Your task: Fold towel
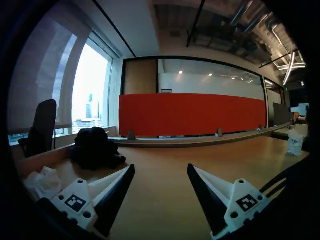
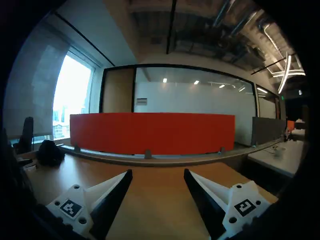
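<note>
Left gripper (image 1: 160,165) hangs low over a wooden desk (image 1: 168,152), its fingers spread wide with nothing between them. From my remote seat the right gripper (image 2: 158,171) looks the same: fingers apart and empty, pointed across the desk at the long red partition (image 2: 152,132).

The partition stands along the desk's far edge. Behind it is a glass wall, and above it exposed pipes (image 2: 224,24) run across an open ceiling. To the left of the partition, a bright window (image 1: 90,92) backlights a dark office chair (image 1: 42,128).

A crumpled white cloth (image 1: 42,182) (apparently the towel) lies on the desk well in front of the partition's left end, just beside the left gripper's left finger and partly cut off at the edge. A black bundle (image 1: 94,146) sits between that cloth and the partition; I cannot tell if it is a bag or fabric. Off the partition's right end is a white stack (image 1: 296,142), too blurred to identify.

Each finger carries a square black-and-white marker (image 1: 75,201). A small sign (image 2: 141,101) on the glass above the partition is too small to read.
</note>
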A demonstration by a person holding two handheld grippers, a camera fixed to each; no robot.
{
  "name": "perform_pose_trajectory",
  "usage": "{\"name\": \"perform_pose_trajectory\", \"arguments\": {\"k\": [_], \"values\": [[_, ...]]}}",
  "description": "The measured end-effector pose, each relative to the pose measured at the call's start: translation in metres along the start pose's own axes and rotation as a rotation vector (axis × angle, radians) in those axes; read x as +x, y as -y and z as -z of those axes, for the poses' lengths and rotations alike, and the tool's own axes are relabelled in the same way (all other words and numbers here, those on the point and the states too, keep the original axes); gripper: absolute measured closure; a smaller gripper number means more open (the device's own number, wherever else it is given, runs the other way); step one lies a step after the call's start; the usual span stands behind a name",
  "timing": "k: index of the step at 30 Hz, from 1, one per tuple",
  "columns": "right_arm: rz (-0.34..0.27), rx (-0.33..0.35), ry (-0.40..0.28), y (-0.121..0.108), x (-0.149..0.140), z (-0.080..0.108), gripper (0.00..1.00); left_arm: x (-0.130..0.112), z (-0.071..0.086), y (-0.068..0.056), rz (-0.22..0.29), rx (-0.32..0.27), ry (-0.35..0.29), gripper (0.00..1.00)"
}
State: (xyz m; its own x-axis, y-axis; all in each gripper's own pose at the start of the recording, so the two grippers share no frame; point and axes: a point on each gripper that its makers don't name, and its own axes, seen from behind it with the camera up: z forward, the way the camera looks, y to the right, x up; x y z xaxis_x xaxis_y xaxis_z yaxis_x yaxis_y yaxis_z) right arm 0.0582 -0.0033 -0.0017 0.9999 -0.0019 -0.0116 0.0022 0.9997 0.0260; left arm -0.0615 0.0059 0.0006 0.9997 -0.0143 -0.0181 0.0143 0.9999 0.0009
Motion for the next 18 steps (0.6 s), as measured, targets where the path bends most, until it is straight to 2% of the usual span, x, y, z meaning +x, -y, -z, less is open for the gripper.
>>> {"name": "perform_pose_trajectory", "arguments": {"k": [11,18], "values": [[-0.020,-0.007,-0.002,-0.013,-0.051,0.002,0.00,0.001,0.001,0.000,0.000,0.000,0.000,0.03],[-0.039,-0.013,-0.007,-0.018,-0.071,0.003,0.00,0.001,0.001,0.000,0.000,0.000,0.000,0.03]]}}
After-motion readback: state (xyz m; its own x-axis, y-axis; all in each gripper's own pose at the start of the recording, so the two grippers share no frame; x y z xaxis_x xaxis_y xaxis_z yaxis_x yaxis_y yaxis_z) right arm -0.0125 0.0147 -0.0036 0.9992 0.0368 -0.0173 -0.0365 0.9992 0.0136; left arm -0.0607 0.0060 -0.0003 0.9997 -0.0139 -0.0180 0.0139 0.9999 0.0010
